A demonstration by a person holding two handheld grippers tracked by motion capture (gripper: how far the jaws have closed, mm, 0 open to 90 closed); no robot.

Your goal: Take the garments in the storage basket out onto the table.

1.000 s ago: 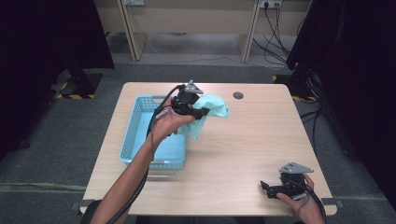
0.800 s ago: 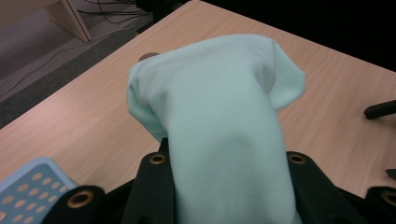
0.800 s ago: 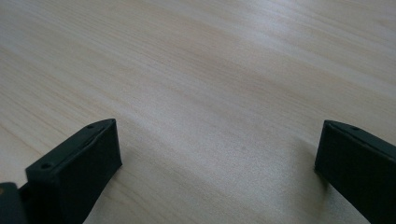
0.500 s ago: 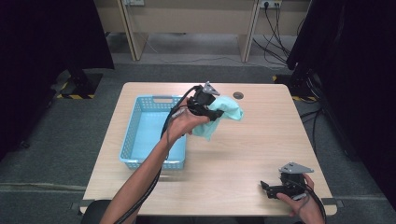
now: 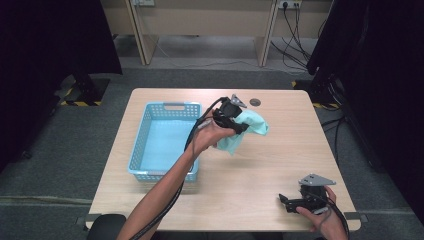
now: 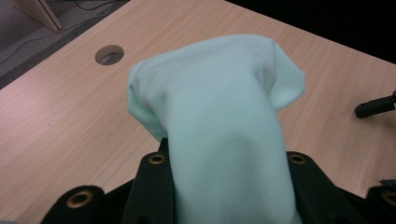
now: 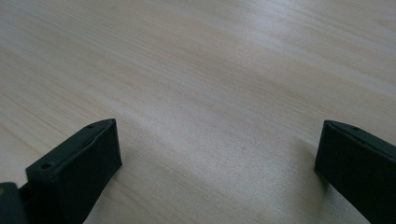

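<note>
Above the surface (image 5: 260,165), right of the basket (image 5: 150,145), the left claw (image 5: 239,124) grips a cloth (image 5: 250,127); the right claw (image 5: 287,202) rests wide apart, holding nothing.

The pale mint cloth (image 5: 243,131) is pinched in my left claw (image 5: 239,125), bunched between its jaws and lifted off the counter (image 5: 260,175). It drapes forward over the jaw tips in soft folds, one hemmed edge hanging loose below.

Overhead forward-down view; two close tong-mounted views, all sharing the table (image 5: 280,165).
</note>
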